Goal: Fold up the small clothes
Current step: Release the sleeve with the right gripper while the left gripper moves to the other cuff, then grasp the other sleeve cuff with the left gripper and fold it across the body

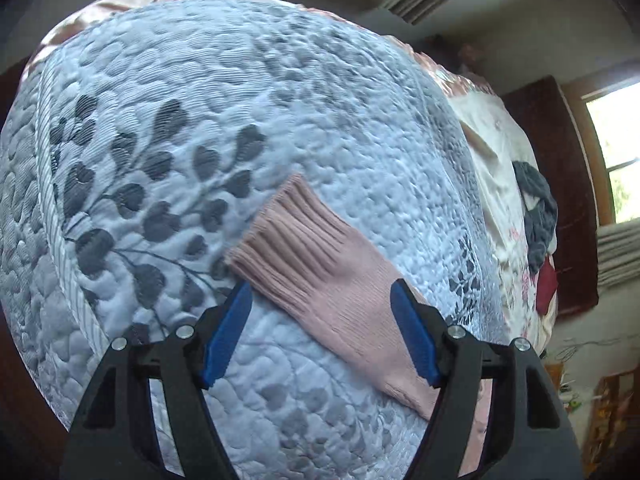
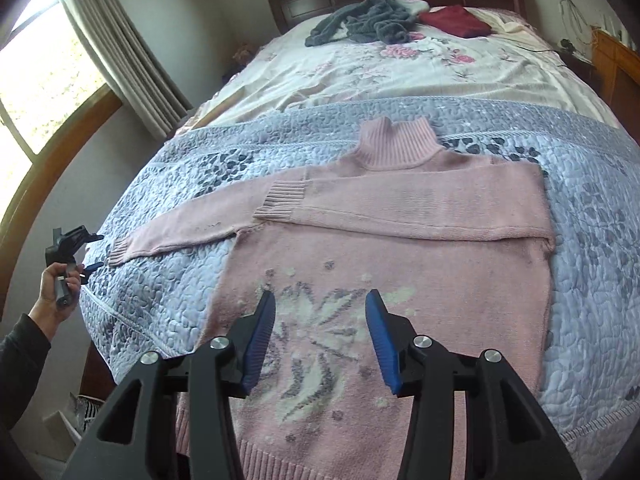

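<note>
Pink turtleneck sweater (image 2: 400,240) on the bed

Lies flat, collar at 12 o'clock; one sleeve folded across the chest, the other stretched toward 9 o'clock.

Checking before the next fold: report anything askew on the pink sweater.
One sleeve lies folded across the chest, but the other sleeve stretches out sideways over the quilt, unfolded. Nothing looks damaged or spilled.
</note>
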Demonstrator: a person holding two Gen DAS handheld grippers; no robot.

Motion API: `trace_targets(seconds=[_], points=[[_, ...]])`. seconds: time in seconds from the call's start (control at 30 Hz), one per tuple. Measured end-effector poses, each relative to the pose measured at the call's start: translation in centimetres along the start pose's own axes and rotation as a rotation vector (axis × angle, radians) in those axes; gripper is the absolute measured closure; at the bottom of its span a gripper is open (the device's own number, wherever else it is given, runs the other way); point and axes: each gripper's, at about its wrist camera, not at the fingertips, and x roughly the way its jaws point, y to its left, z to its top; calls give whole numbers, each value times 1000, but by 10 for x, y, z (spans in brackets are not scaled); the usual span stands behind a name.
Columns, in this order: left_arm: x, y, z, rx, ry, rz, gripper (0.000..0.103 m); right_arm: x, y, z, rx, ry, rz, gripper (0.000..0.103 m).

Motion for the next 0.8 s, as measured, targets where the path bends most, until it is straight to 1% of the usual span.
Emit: trace_targets(seconds=[0.07, 0.13, 0.2, 0.27, 0.3, 0.33, 0.37, 0.4, 0.43, 0.47, 0.5, 0.53, 0.6, 0.7, 0.8], points=[[12, 18, 9, -50, 39, -11, 33, 1, 14, 2, -15, 6, 6, 55], [28, 25, 9, -61, 69, -8, 33, 0, 25, 2, -31, 8, 5, 55], [36, 24, 9, -47, 59, 5, 32, -1, 35, 3, -47, 9, -1, 55], [39, 19, 13, -35, 47, 2, 31, -4, 41, 2, -56, 10, -6, 55], [39, 17, 15, -25, 38, 13, 37, -4, 43, 3, -59, 9, -9, 55], [41, 15, 17, -12, 38, 30, 56, -5, 44, 3, -62, 10, -12, 55], [43, 14, 19, -2, 52, 40, 68, -6, 46, 2, -63, 11, -13, 55], [47, 12, 20, 6, 74, 39, 95, -6, 46, 2, -63, 12, -14, 55], [50, 10, 20, 13, 84, 43, 95, -5, 47, 2, -65, 14, -15, 55], [47, 4, 21, 29, 75, 51, 95, -5, 48, 2, -68, 16, -16, 55], [44, -4, 22, 37, 64, 33, 96, -4, 49, 2, -65, 21, -13, 55], [37, -15, 21, 46, 50, -10, 96, -3, 47, 4, -57, 30, -10, 55], [19, -51, 14, 117, 18, -90, 96, -1, 42, 9, -36, 43, -5, 55], [-5, -129, -13, 284, -1, -209, 96, 5, 26, 22, 11, 63, 15, 54], [-14, -215, -55, 483, 2, -290, 96, 10, 6, 35, 85, 73, 47, 54]])
